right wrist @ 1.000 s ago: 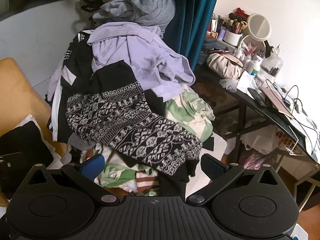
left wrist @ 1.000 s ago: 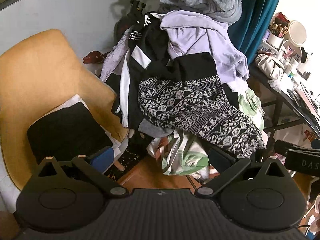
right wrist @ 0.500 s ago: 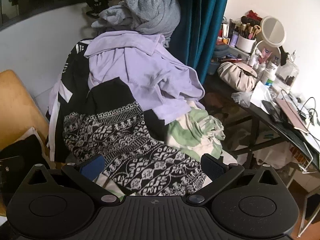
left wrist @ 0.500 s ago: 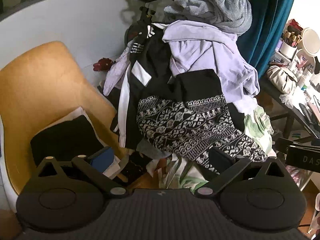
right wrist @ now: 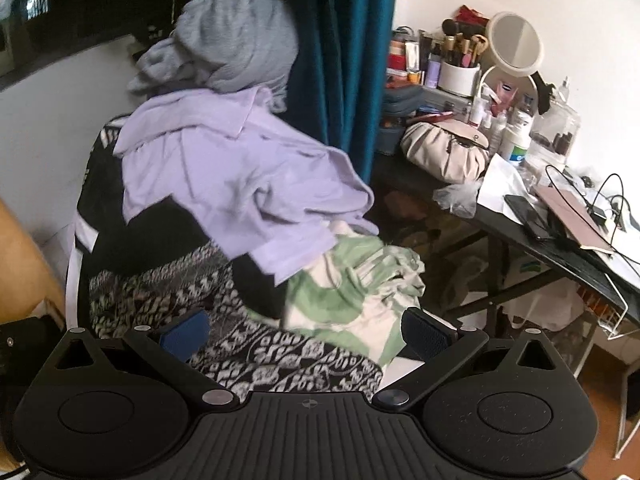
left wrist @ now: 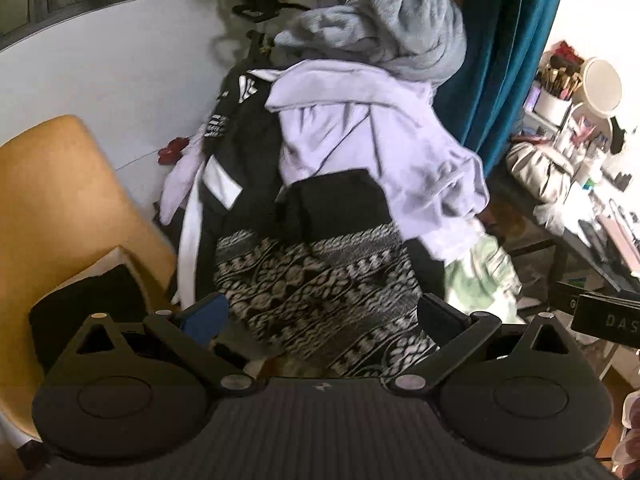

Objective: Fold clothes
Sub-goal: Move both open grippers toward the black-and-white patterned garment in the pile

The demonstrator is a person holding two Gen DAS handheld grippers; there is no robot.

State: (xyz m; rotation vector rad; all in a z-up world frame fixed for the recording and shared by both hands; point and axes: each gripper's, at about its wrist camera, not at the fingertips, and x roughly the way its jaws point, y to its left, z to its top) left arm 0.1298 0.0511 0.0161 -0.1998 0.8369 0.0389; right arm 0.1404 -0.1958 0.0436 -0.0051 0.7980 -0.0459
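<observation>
White wall [left wrist: 120, 80] and a teal curtain [right wrist: 344, 60] are backing a tall heap of unfolded clothes [left wrist: 340, 184], which is filling the space between a mustard-yellow chair [left wrist: 60, 208] and a cluttered black dressing table [right wrist: 560, 248]. A black-and-white patterned garment [left wrist: 320, 292] is draping down the heap's near edge. Both the left gripper [left wrist: 320, 316] and right gripper [right wrist: 304, 332] are hovering wide open, empty, just before that fabric.

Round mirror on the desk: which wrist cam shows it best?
Right wrist. The mirror sits whole and fairly sharp above the brush cup, face and rim clear. In the left wrist view the mirror is smaller, at the far right edge, washed out and distorted.
</observation>
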